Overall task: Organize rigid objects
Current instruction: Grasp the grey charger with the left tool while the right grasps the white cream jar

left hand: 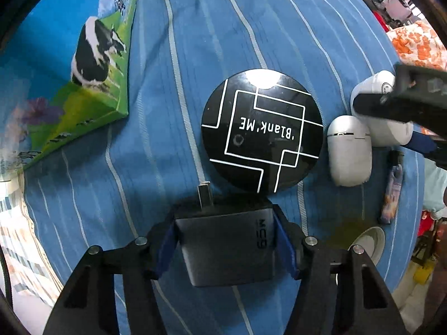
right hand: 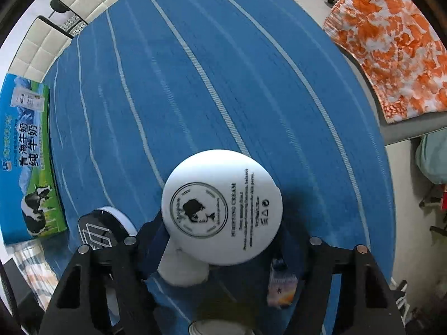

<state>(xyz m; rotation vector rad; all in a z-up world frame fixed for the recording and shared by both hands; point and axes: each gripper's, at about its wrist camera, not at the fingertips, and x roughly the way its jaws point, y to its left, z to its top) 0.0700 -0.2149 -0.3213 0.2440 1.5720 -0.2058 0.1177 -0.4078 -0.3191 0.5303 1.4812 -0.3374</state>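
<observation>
The glossy black disc (left hand: 262, 131), lined in white, reads "Blank ME". Just below it, the left gripper (left hand: 227, 240) fingers clench a grey charger (left hand: 226, 247) marked "MCG". Right of the disc lies a white case (left hand: 349, 150). The right gripper (right hand: 223, 240) fingers flank a round white jar (right hand: 222, 208) labelled "CREAM"; contact unclear. A milk carton (left hand: 83, 55) stands left.

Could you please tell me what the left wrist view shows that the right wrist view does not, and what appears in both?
Only the left wrist view shows the dark charger between the left tongs, whose blue pads sit against its sides, and the other tongs reaching over the white jar.

Only the right wrist view shows that jar's printed lid between the right tongs, though contact is unclear, plus the white chairs.

Both share the blue striped cloth, the milk carton, the black round compact and the orange patterned fabric.
</observation>
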